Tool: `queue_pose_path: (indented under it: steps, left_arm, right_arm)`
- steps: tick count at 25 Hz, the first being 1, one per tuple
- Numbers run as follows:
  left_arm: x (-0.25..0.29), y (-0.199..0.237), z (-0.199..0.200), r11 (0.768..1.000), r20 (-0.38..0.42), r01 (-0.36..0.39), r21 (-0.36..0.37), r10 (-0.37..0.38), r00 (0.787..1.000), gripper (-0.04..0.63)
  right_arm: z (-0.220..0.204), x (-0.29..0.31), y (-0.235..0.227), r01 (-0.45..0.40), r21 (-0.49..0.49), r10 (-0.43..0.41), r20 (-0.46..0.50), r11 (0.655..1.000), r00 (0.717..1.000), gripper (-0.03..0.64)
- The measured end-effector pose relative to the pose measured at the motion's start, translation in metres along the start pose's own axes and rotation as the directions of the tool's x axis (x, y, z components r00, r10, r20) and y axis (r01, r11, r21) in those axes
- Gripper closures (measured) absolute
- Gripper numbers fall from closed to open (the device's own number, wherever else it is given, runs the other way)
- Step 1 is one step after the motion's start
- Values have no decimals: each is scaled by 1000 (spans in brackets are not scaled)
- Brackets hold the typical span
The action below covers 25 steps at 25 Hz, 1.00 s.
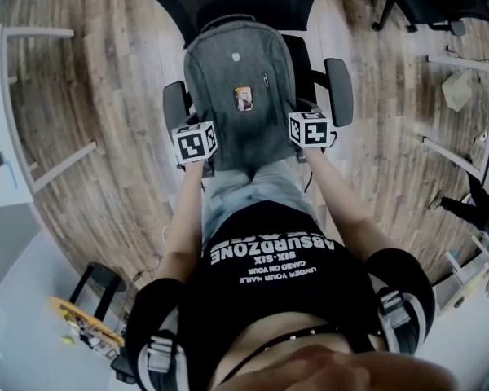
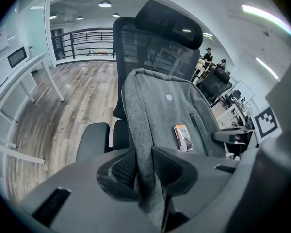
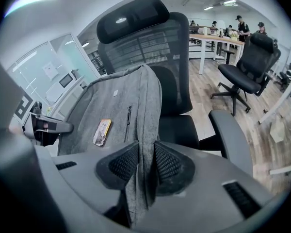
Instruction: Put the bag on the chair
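Observation:
A grey backpack [image 1: 239, 96] with a small picture tag on its front stands against the back of a black office chair [image 1: 338, 88]. My left gripper [image 1: 202, 165] is shut on the bag's left side edge [image 2: 144, 164]. My right gripper [image 1: 303, 155] is shut on the bag's right side edge [image 3: 143, 164]. In both gripper views the grey fabric is pinched between the black ribbed pads. The bag [image 2: 165, 115] leans on the mesh backrest [image 2: 150, 47] under the headrest [image 3: 131, 21]. The bag's bottom and the seat below it are hidden in the head view.
The chair's armrests [image 1: 174, 103] flank the bag on both sides. White table frames [image 1: 33, 104] stand on the wooden floor at the left and the right. A second black office chair [image 3: 247, 67] and people at a desk are far off in the right gripper view.

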<state>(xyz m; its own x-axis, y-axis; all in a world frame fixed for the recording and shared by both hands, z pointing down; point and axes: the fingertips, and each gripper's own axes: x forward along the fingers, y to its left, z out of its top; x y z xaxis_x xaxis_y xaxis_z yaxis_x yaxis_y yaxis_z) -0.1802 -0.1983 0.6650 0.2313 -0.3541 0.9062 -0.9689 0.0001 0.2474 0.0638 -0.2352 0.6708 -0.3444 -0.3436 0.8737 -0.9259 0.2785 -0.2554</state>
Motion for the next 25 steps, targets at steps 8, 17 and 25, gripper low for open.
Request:
queue_pose_path:
  steps: [8,17,25]
  left_arm:
    - [33,7,-8,1000,-46,-3,1,3,999,508]
    - [65,25,-19,1000,-95,-9,5,9,995,508]
    - [89,31,-34,1000,-135,-17,14,18,991,508]
  right_arm:
    - [-7,29,-12,39,13,-39,-30,999,999,514]
    - [-20,62,-14,53,20,-52,-70,998,996,512]
    - [-34,84,-22,69,24,-67,-103,997,992,512]
